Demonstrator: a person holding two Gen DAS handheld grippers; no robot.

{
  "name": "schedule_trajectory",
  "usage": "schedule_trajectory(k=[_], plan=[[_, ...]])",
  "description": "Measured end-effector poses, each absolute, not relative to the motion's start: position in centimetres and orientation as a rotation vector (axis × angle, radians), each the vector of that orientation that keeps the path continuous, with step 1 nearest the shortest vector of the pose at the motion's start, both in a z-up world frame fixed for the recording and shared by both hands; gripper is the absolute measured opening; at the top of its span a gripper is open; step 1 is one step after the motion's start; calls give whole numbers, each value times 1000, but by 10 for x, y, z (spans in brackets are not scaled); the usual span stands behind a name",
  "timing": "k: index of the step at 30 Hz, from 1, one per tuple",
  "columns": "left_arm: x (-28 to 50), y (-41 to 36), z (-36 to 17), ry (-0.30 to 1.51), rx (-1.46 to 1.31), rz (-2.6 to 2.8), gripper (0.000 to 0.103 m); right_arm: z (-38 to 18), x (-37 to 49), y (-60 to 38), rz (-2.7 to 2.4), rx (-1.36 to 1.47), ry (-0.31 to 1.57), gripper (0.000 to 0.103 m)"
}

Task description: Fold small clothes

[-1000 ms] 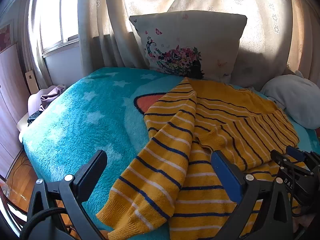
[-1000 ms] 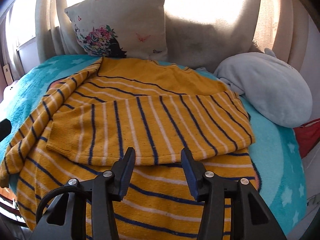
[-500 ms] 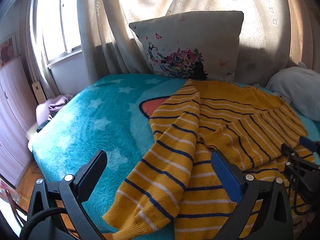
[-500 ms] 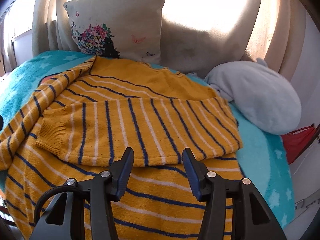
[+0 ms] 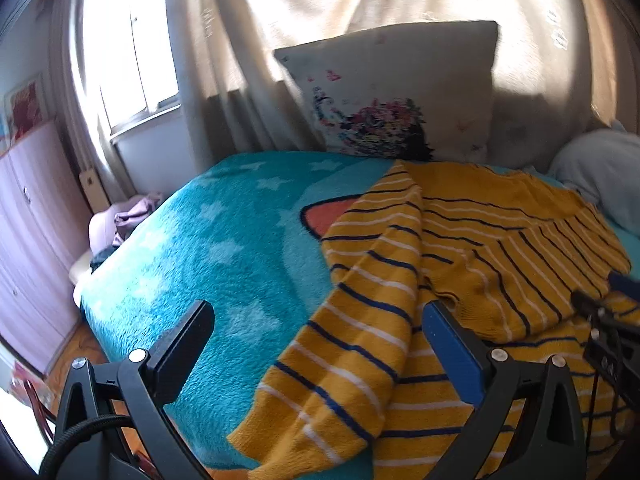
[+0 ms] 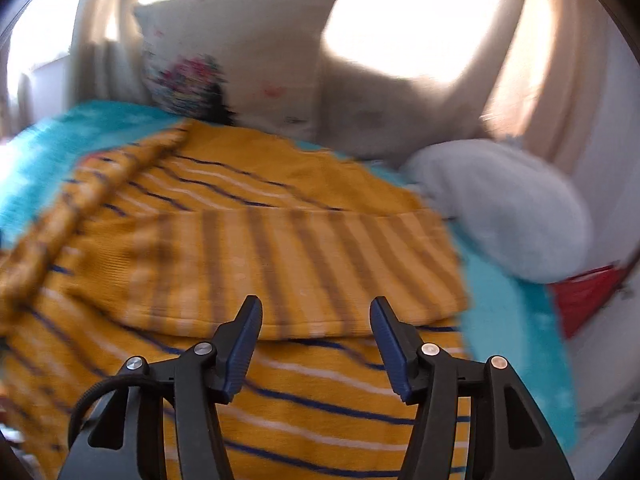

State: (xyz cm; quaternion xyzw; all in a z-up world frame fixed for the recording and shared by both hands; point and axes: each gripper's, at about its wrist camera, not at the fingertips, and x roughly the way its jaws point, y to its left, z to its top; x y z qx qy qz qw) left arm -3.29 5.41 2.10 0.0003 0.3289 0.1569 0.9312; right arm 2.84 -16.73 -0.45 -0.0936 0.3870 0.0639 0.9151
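Left wrist view: the left tongs [image 5: 318,334] hang with fingers wide apart and nothing between them, above the blanket [image 5: 208,248]. The sweater [image 5: 472,264] lies flat ahead and to their right, one sleeve [image 5: 352,344] trailing between the fingers. The right tongs [image 6: 316,334], also spread and holding nothing, hover just short of the folded sleeve [image 6: 256,268]; a pillow [image 6: 248,48] stands beyond.

Home bedroom, bed with teal star blanket [image 5: 224,248], floral pillow [image 5: 400,92], curtained window [image 5: 132,48]
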Motion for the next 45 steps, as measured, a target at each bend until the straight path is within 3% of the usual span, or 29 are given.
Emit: schedule_trajectory(k=[5,18,21,23,25,35,45], plan=[[-40,98,22,674,-139,367,103,-14,41,-159,510,37,874,60],[-40,118,9,696,-214,314,103,-28,69,-92,560,-67,897,60],[-40,119,7,698,-220,308,103,-34,74,-84,521,-104,909,43],[-40,121,8,700,-227,306,103,-31,76,-87,485,-99,902,10],[-41,122,9,697,-237,302,103,-25,80,-97,475,-46,898,8],[-46,114,17,672,-243,260,103,45,44,-292,90,238,686,7],[-53,72,26,670,-203,172,103,23,28,-478,-477,211,701,8]])
